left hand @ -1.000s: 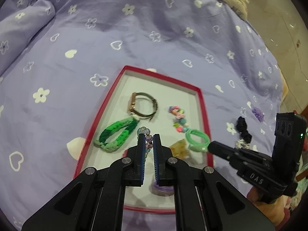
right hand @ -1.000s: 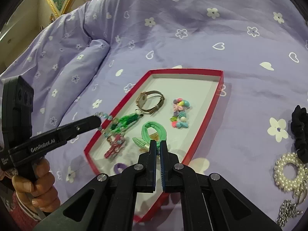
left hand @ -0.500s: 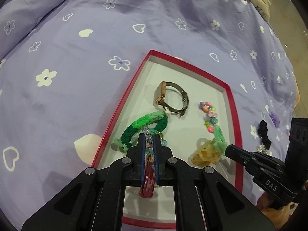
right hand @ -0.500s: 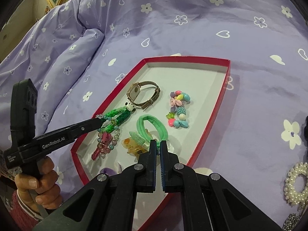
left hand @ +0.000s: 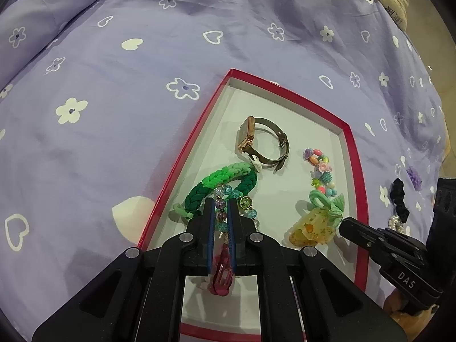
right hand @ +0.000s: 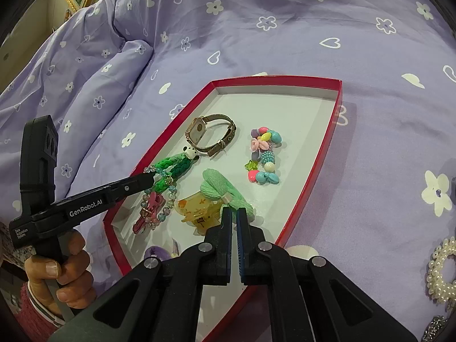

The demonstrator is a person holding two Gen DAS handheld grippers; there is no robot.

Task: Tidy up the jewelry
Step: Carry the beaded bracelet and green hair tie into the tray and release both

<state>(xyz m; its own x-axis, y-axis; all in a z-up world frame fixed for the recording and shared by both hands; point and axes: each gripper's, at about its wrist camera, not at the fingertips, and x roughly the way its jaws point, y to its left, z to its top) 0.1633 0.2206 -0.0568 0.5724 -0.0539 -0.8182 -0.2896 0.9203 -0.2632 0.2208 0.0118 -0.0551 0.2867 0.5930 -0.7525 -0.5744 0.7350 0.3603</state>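
Note:
A red-rimmed tray (left hand: 182, 154) with a white floor lies on the purple bedspread. My left gripper (left hand: 221, 203) is shut on a clear-bead bracelet (left hand: 248, 203) with a pink charm, which trails over a green braided bracelet (left hand: 225, 176). In the right wrist view the left gripper (right hand: 151, 175) comes in from the left and the bead bracelet (right hand: 154, 208) rests on the tray floor. My right gripper (right hand: 235, 212) is shut on a mint-green hair tie (right hand: 222, 188) that lies against a yellow claw clip (right hand: 196, 208).
A gold watch (left hand: 265, 142) and a colourful bead string (left hand: 320, 171) lie further back in the tray. Outside it on the right are a black scrunchie (left hand: 400, 196), a purple flower piece (left hand: 413, 174) and a pearl ring (right hand: 443, 268). A purple item (right hand: 156, 252) sits at the tray's near corner.
Both grippers came down and closer over the tray. The bead bracelet and the green tie with the yellow clip, hanging before, now rest on the tray floor.

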